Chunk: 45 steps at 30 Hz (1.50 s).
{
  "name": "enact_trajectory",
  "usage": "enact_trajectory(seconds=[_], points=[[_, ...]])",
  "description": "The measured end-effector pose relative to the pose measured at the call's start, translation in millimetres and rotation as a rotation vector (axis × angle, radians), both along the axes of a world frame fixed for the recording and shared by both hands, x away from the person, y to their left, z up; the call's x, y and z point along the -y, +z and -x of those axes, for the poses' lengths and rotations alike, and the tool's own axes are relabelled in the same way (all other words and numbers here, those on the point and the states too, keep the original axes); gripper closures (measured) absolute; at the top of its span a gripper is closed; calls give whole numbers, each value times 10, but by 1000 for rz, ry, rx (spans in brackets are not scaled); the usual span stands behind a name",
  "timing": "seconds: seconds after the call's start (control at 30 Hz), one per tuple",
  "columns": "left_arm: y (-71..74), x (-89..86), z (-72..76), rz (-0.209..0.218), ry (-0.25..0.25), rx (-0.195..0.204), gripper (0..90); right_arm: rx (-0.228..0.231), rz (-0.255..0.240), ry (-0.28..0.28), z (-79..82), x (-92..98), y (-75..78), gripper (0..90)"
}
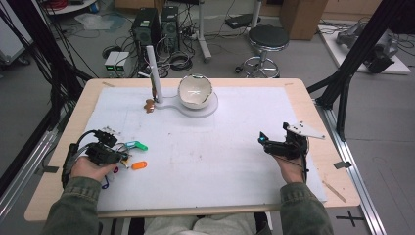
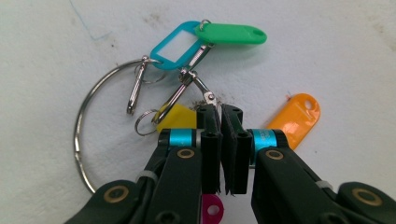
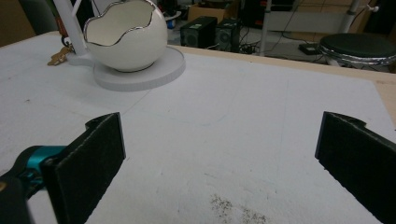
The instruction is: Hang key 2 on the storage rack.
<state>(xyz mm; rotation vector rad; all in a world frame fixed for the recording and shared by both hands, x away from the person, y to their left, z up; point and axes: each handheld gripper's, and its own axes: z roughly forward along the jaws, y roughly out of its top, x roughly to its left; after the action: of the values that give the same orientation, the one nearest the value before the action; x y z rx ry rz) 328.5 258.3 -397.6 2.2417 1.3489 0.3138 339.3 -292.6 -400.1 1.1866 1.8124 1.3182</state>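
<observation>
A bowl (image 1: 195,91) is sitting on a stand (image 1: 205,108) at the mat's (image 1: 220,156) far middle, a post (image 1: 153,73) rising just left of it. Key tags (image 1: 133,154) are lying near the left edge, beside the left gripper (image 1: 119,157); the right gripper (image 1: 263,141) is resting well apart at the right.

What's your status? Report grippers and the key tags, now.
Left gripper shut, jaws nipping a small metal clip on the large wire ring of coloured plastic key tags. Right gripper open, holding nothing. Nothing in the way.

No lettering, label, brand or number is legible anywhere; the teal key tag (image 2: 175,45) shows a blank white window.
</observation>
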Motion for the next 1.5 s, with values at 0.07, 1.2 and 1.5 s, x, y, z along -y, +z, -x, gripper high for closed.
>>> enact_trajectory(seconds=[0.07,1.2,1.5], points=[[46,7,-1,0,-4,6,864,0,1,0,-1,-2,-1,5],[600,-50,-85,88,-20,96,866,1,2,-2,1,-3,0,5],[758,-39,-106,120,-34,116,867,-1,2,-1,1,-6,0,5]])
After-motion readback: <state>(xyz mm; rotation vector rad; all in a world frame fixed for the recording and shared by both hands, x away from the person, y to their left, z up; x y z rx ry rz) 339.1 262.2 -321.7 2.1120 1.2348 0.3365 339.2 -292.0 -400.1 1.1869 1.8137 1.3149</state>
